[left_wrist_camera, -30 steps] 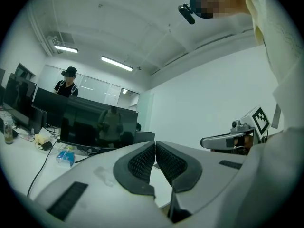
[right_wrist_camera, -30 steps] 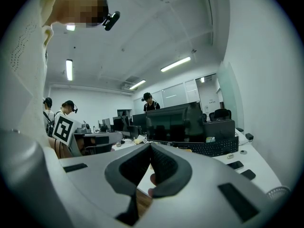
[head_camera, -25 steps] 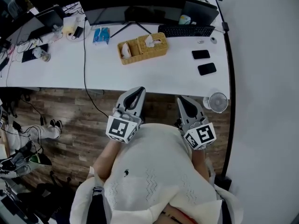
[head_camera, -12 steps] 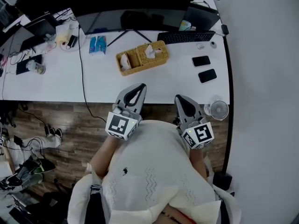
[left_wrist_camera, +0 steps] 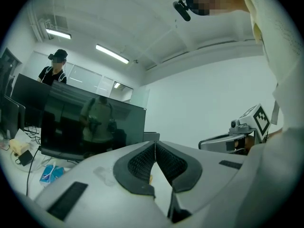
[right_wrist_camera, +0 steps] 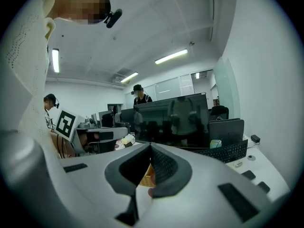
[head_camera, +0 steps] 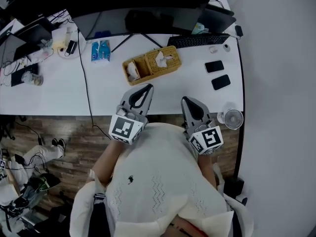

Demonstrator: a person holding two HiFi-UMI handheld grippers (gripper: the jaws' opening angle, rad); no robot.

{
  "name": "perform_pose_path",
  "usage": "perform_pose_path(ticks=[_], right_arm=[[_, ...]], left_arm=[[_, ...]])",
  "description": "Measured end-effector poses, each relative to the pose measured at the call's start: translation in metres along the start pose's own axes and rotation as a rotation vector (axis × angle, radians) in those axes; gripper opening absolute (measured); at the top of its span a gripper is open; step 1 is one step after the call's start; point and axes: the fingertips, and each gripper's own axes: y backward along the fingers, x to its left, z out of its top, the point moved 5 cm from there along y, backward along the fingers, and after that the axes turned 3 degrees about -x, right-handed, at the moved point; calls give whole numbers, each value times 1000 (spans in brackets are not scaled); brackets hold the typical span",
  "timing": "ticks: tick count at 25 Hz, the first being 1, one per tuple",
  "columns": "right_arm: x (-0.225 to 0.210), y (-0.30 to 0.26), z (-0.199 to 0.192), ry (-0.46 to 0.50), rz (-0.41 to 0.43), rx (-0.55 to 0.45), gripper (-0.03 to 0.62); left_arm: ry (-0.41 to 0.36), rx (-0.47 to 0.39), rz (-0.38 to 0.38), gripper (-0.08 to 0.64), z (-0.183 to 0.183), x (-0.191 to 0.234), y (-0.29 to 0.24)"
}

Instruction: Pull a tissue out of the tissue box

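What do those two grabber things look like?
The left gripper and right gripper are light grey shells with black ribbed pads, tapering like beaks. Each carries a white cube with black square markers. The person wears a cream knit top.

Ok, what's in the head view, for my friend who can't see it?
From above, a person holds the left gripper and the right gripper, both shut, over the near edge of a white desk. Further back sits a wicker tissue box with a tissue poking out, and two phones to its right.
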Motion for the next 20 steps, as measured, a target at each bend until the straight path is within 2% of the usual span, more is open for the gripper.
perform_pose_path(ticks=[10, 16, 20], right_arm=[[8, -37, -4, 18, -7, 57, 2], [1, -41, -12, -34, -45, 84, 2], [0, -44, -17, -26, -58, 116, 2]], left_arm=[[51, 65, -24, 17, -27, 36, -15], [70, 142, -38, 18, -52, 44, -29], [63, 186, -26, 20, -73, 50, -36]])
